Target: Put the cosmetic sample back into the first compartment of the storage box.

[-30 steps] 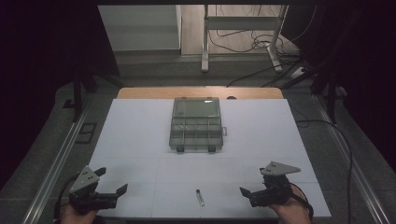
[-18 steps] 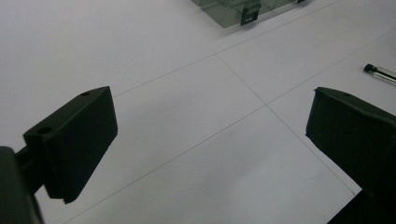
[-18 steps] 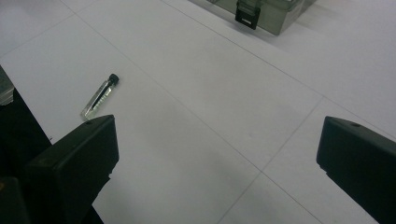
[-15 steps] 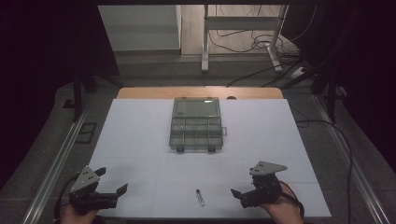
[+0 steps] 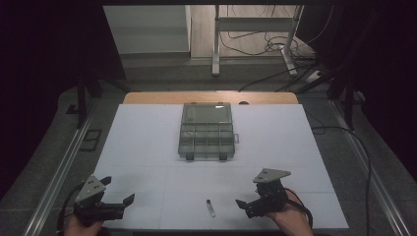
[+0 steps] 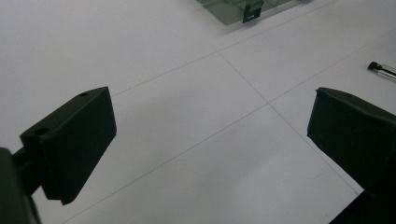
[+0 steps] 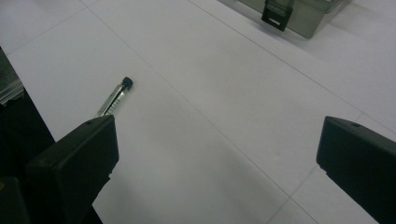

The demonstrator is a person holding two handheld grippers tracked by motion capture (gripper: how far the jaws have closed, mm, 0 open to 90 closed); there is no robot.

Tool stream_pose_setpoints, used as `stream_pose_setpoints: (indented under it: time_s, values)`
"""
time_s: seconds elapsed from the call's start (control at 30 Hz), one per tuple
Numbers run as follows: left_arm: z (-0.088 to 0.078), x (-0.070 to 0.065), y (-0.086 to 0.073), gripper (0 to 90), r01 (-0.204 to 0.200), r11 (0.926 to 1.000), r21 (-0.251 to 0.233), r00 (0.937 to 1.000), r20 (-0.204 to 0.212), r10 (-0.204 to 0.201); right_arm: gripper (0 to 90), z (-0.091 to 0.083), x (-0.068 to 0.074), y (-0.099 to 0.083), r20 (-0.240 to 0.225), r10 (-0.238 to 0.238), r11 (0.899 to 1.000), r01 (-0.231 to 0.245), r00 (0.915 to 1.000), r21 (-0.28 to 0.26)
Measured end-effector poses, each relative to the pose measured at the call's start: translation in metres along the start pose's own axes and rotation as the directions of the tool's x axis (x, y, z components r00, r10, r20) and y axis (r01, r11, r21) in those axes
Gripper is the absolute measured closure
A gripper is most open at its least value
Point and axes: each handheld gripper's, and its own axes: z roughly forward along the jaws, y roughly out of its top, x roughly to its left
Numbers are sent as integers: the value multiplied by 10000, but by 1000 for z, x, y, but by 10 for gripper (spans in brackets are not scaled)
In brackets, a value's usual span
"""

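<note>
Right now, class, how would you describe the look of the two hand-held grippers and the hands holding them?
Each is black. The left hand-held gripper and right hand-held gripper each carry a grey three-cornered plate on top. Their jaws are blocky black wedges with small holes. A black cable trails from each. The hands appear bare; no sleeves visible.

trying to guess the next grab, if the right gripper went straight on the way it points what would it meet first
Probably the small tube: the right gripper, jaws open, points left toward it over bare white table. In its own view the tube sits left of centre, so it might pass beside.
</note>
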Motion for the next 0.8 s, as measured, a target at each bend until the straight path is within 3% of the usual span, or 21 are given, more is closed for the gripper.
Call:
stream_pose_setpoints:
  time_s: [0.8]
  values:
    - [0,0,0,12,14,10000,6,10000,-50,-14,0,32,21,23,-556,-403,9944,455,9976,959]
